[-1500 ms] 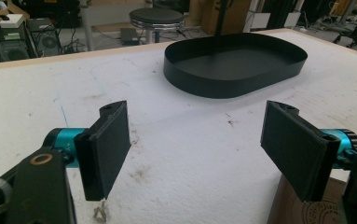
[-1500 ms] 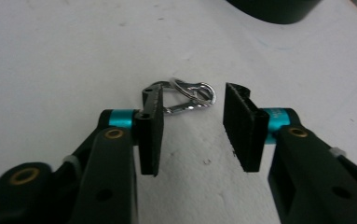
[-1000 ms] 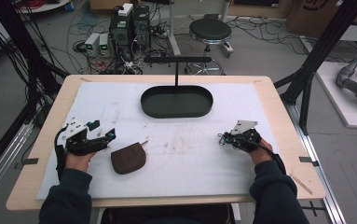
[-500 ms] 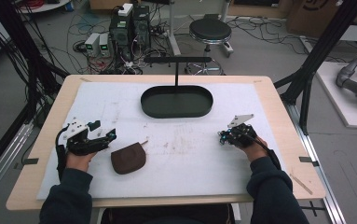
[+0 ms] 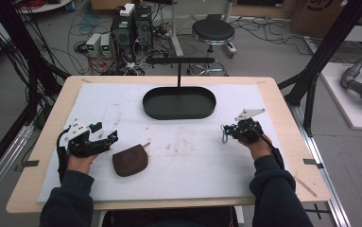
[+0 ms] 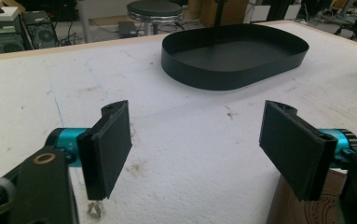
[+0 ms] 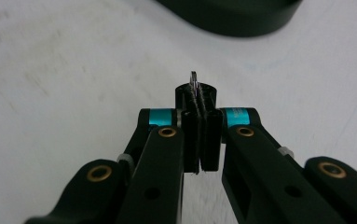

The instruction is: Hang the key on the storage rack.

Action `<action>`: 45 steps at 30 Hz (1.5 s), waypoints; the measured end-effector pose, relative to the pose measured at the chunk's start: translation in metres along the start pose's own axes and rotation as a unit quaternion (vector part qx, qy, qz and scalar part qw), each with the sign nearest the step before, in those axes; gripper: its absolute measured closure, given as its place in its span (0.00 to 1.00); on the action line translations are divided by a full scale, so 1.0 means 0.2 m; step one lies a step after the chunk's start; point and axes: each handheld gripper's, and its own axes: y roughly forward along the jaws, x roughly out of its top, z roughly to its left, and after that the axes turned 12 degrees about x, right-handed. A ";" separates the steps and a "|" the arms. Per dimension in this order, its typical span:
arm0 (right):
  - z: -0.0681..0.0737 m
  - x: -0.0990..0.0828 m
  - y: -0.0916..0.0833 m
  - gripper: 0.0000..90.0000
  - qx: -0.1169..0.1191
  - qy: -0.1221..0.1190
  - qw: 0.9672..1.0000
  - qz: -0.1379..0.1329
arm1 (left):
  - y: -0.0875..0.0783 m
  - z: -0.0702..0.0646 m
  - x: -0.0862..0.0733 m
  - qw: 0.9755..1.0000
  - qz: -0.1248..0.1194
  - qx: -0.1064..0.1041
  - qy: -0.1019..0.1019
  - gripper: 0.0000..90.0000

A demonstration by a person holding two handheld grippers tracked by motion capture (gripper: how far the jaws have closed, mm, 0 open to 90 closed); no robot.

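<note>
— Right gripper (image 5: 227,130) has slid a little way inward across the table since the earlier frame, and the grey plate on top of it has turned with the hand. Do you see that?

— Yes, a small shift toward the middle of the white mat (image 5: 193,165). What about its jaws?

— Pressed together on a thin metal piece (image 5: 224,137). In the right gripper view (image 7: 199,100) the black pads sit flat against each other, and the edge of the metal piece (image 7: 194,78) pokes out just past their tips.

— Can you tell what that piece is?

— Not for sure. From above it looks like a small loop of wire hanging at the jaw tips, clear of the mat or just over it; I cannot tell which.

— And the left gripper (image 5: 105,132)?

— It has kept its place near the left edge of the mat. Its jaws stand spread and have just been closing a little, with nothing between them. The left gripper view (image 6: 197,149) shows bare mat in the gap.

— Where is the brown pouch (image 5: 130,161)?

— Flat on the mat, just beside the left gripper on its inner side. In the left gripper view a corner of the pouch (image 6: 302,210) shows low down, under the right-hand jaw there.

— And the black oval tray (image 5: 178,88)?

— Farther back in the middle, well apart from both grippers, and it shows beyond the open jaws in the left gripper view (image 6: 223,77)
</note>
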 end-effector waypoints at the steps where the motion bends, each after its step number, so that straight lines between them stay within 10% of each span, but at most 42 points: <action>1: 0.00 0.02 0.00 1.00 0.002 -0.001 1.000 -0.010 | 0.00 0.00 0.00 1.000 -0.001 0.000 0.000 0.30; 12: -0.06 0.34 0.03 1.00 0.033 -0.053 0.995 -0.081 | 0.00 0.01 0.00 1.000 -0.002 0.001 0.005 0.30; 23: -0.23 0.68 0.02 1.00 -0.007 -0.079 0.991 -0.104 | 0.00 0.01 -0.01 1.000 0.000 0.001 0.006 0.30; 45: -0.46 0.79 0.10 1.00 -0.016 -0.064 0.988 -0.139 | 0.01 0.03 -0.01 1.000 0.002 0.001 0.005 0.30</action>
